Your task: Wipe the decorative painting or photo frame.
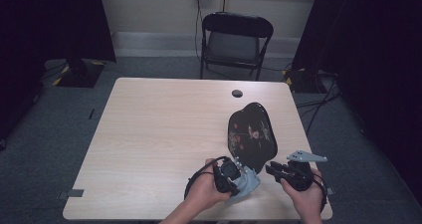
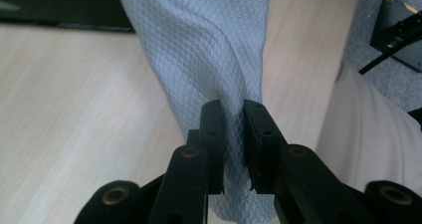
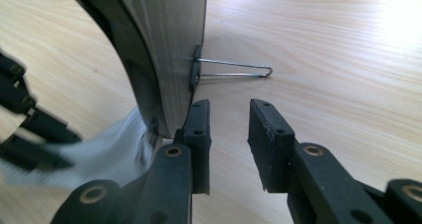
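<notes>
Grey cloth (image 2: 209, 59): clamped between the pads of the left gripper (image 2: 232, 134); in the left gripper view it rises from the jaws to the upper centre of the frame, with a fold running down into the grip.
Cloth, high view: lower centre of the frame (image 1: 245, 183), draped over the front of the left gripper (image 1: 239, 170), just beside the near edge of the tray.
Left gripper: jaws together on the cloth, the weave visible in the narrow gap between the pads.
Left hand (image 1: 205, 190): lower centre of the high view, wrapped around the gripper body.
Tray (image 1: 252, 134): black, glossy, with a flower pattern; right of centre in the high view, its far end lifted off the table.
Tray, right gripper view: upper left of the frame (image 3: 164, 50), wood-grain underside facing the camera, dark rim curving down to the left jaw.
Wire loop (image 3: 234, 68): metal, fixed to the tray underside, pointing towards the right of the frame above the jaws.
Right gripper (image 3: 229, 129): jaws apart, bare table between the pads; the left pad stands just beside the tray edge, contact not discernible.
Right gripper, high view: lower right (image 1: 272, 169), near the tray's near end.
Table (image 1: 159, 129): light wood, centre of the high view.
Chair (image 1: 234, 42): black, upper centre, behind the table.
</notes>
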The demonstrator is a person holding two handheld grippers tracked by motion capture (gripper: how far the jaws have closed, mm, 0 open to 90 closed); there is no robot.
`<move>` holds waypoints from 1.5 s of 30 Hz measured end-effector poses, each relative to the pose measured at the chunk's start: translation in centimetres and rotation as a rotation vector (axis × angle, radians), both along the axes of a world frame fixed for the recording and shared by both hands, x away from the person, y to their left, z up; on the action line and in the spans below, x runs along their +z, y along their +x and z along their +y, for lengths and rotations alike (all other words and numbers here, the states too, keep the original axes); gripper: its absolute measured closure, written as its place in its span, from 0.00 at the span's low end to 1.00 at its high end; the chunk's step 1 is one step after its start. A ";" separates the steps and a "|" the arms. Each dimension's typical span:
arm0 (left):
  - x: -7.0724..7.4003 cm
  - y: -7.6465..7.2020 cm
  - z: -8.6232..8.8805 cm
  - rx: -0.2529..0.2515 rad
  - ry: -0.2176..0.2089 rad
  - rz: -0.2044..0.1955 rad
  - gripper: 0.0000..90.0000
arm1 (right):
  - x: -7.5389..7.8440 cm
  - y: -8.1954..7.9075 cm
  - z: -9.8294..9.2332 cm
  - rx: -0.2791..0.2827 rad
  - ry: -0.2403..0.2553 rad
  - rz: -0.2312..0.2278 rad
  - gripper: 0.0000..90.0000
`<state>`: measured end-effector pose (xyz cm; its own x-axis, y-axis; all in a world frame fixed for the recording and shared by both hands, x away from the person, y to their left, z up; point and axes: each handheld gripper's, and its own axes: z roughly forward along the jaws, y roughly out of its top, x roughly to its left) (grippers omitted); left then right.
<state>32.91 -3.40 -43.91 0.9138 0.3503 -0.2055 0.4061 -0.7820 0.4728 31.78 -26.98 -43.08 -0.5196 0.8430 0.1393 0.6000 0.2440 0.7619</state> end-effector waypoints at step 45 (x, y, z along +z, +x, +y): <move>-1.3 1.6 -4.1 -0.010 0.002 -0.011 0.89 | 0.4 0.0 -1.6 -0.042 -0.002 -0.017 0.78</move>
<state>34.47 -7.54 -45.16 0.9194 0.3416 -0.1950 0.3932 -0.7867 0.4759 31.75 -28.54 -42.72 -0.4860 0.8644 0.1290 0.5969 0.2205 0.7715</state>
